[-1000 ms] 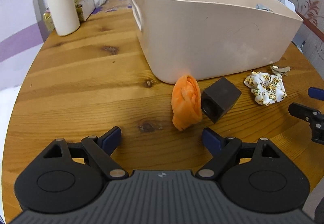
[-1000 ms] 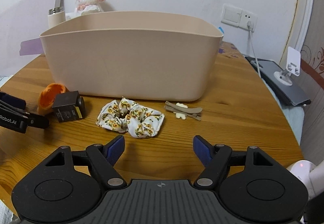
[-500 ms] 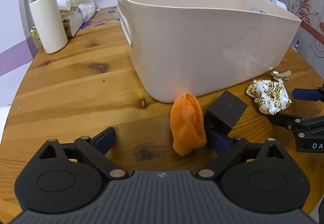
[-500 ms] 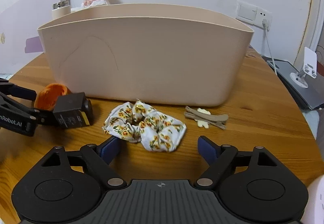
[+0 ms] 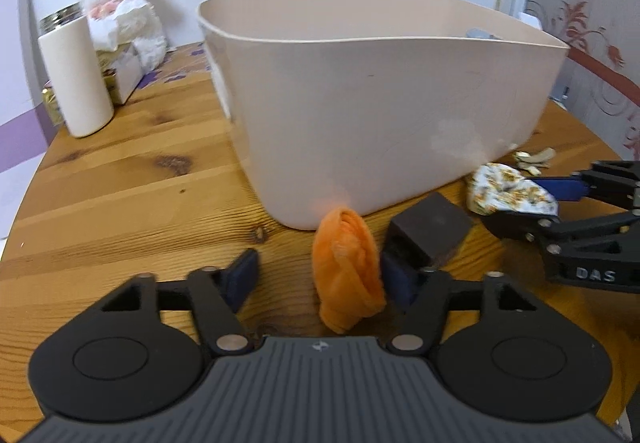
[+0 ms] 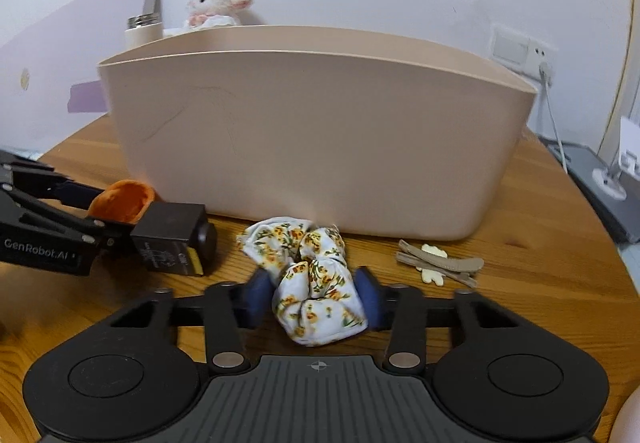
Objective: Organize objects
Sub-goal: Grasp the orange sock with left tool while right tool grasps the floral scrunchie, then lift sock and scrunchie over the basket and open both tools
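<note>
A large beige bin [image 5: 384, 99] stands on the round wooden table [image 5: 120, 203]; it also shows in the right wrist view [image 6: 312, 131]. An orange scrunchie [image 5: 346, 263] lies in front of it between the fingers of my left gripper [image 5: 320, 275], which is open, its right pad beside the cloth. A dark box [image 5: 430, 231] sits just right of it. My right gripper [image 6: 312, 295] is partly closed around a floral scrunchie [image 6: 312, 283], its pads close to both sides of it. Beige hair clips [image 6: 440, 265] lie to the right.
A white tumbler [image 5: 76, 79], a tissue box and a white plush lamb [image 5: 124, 15] stand at the table's back left. A grey device with a stand [image 6: 604, 179] lies off the right edge, under a wall socket.
Both grippers moved forward and lower. The left one now straddles the orange scrunchie. The right one has narrowed around the floral scrunchie.
</note>
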The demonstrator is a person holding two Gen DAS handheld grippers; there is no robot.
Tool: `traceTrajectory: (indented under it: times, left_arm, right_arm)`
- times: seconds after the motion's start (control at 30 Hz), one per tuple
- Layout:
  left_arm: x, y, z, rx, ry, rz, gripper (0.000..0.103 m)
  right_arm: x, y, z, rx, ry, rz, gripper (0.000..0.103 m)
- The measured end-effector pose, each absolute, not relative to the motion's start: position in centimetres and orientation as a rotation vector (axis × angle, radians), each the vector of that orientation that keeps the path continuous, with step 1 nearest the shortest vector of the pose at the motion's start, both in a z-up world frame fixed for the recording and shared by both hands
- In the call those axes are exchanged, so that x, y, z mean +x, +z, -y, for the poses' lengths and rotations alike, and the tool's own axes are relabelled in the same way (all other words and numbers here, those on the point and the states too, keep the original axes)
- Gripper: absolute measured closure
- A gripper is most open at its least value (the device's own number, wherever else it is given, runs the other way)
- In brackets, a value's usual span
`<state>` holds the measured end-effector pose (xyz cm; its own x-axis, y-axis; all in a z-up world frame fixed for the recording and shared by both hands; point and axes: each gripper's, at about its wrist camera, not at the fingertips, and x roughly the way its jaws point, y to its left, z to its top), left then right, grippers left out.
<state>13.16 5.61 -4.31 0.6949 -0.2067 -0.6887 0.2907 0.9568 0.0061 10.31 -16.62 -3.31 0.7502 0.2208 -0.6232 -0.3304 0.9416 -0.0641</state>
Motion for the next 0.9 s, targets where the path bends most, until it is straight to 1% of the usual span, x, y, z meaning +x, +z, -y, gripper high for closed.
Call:
traceTrajectory:
  times: [0.03, 0.07, 0.1, 0.13, 0.2, 0.23, 0.33, 0.53, 0.9]
  left_arm:
    - [13.0, -4.2, -5.5, 0.12, -0.287, -0.754, 0.05]
    - [12.9, -4.1, -5.5, 0.118, -0.293, -0.755, 0.062]
    - [12.8, -4.0, -5.4, 0.116, -0.296, -0.756, 0.07]
    - [12.7, -4.0, -5.3, 0.112, -0.296, -0.757, 0.083]
    - [12.5, -4.0, -5.0, 0.123, -0.281, -0.753, 0.085]
    - [12.3, -4.0, -4.9, 0.14, -0.272, -0.743, 0.09]
    - [11.8, -4.0, -4.6, 0.164, -0.265, -0.73, 0.091]
    - [11.0, -3.1, -4.8, 0.152, -0.263, -0.707, 0.091]
    - [9.4, 1.3, -4.4, 0.148, -0.272, -0.603, 0.091]
  right_arm:
    - [10.2, -3.3, 16.3, -0.189, 0.301, -0.655, 0.075]
    - [10.0, -3.2, 16.1, -0.208, 0.298, -0.651, 0.076]
    - [9.9, -3.2, 15.9, -0.223, 0.295, -0.648, 0.077]
    - [9.8, -3.1, 15.8, -0.23, 0.294, -0.648, 0.081]
    - [9.7, -3.0, 16.0, -0.219, 0.277, -0.655, 0.084]
    - [9.7, -2.9, 16.3, -0.198, 0.268, -0.66, 0.085]
    - [9.8, -2.4, 17.6, -0.124, 0.234, -0.67, 0.087]
    - [9.5, -0.9, 20.0, -0.048, 0.211, -0.667, 0.087]
    - [7.5, 3.7, 21.7, -0.064, 0.202, -0.531, 0.087]
